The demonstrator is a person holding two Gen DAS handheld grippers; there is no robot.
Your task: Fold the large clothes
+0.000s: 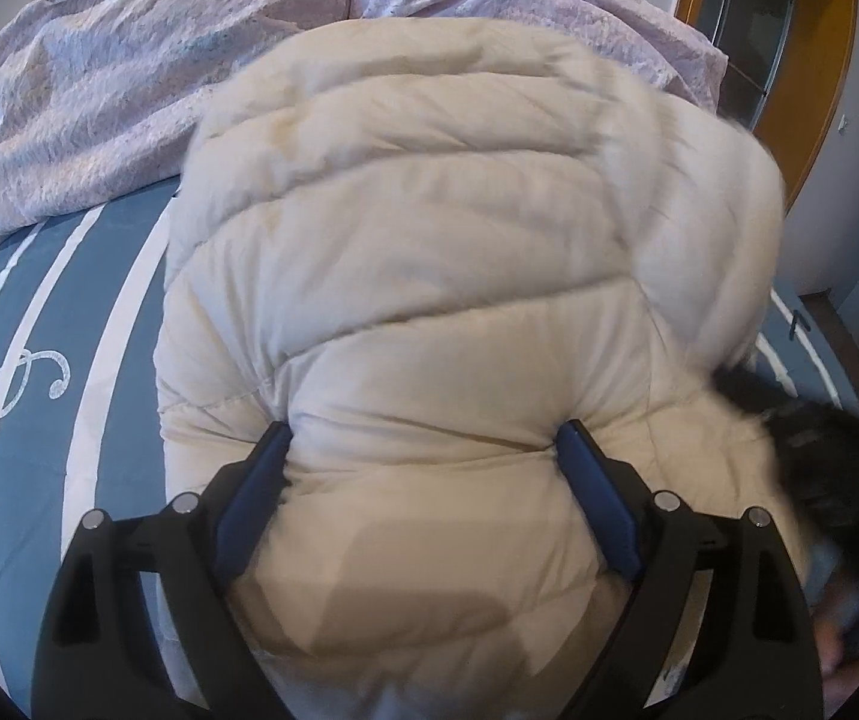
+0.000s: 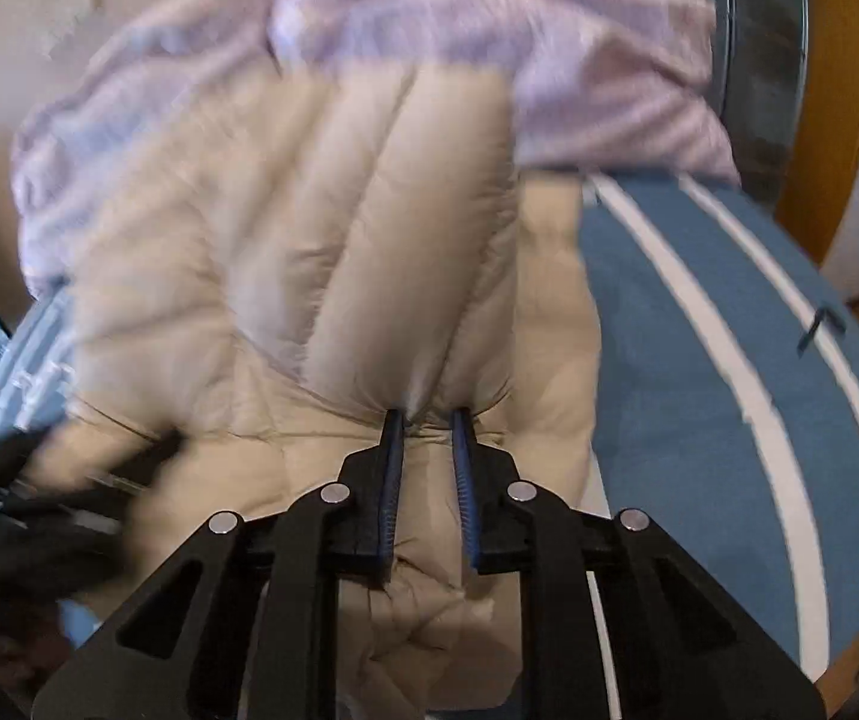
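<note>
A cream quilted puffer jacket (image 1: 429, 252) lies bunched on the blue striped bed. My left gripper (image 1: 426, 438) has its blue fingers wide apart, pressed into a thick fold of the jacket that bulges between them. In the right wrist view the same jacket (image 2: 321, 228) fills the centre, blurred by motion. My right gripper (image 2: 428, 417) is nearly closed, pinching a puckered ridge of jacket fabric between its pads. The other gripper shows as a dark blur at the left edge (image 2: 21, 492) and, in the left wrist view, at the right edge (image 1: 819, 456).
A blue bedcover with white stripes (image 1: 39, 360) (image 2: 699, 330) covers the bed. A crumpled lilac duvet (image 1: 129, 72) (image 2: 489, 30) lies behind the jacket. A wooden door frame (image 1: 819, 90) stands at the right, beyond the bed edge.
</note>
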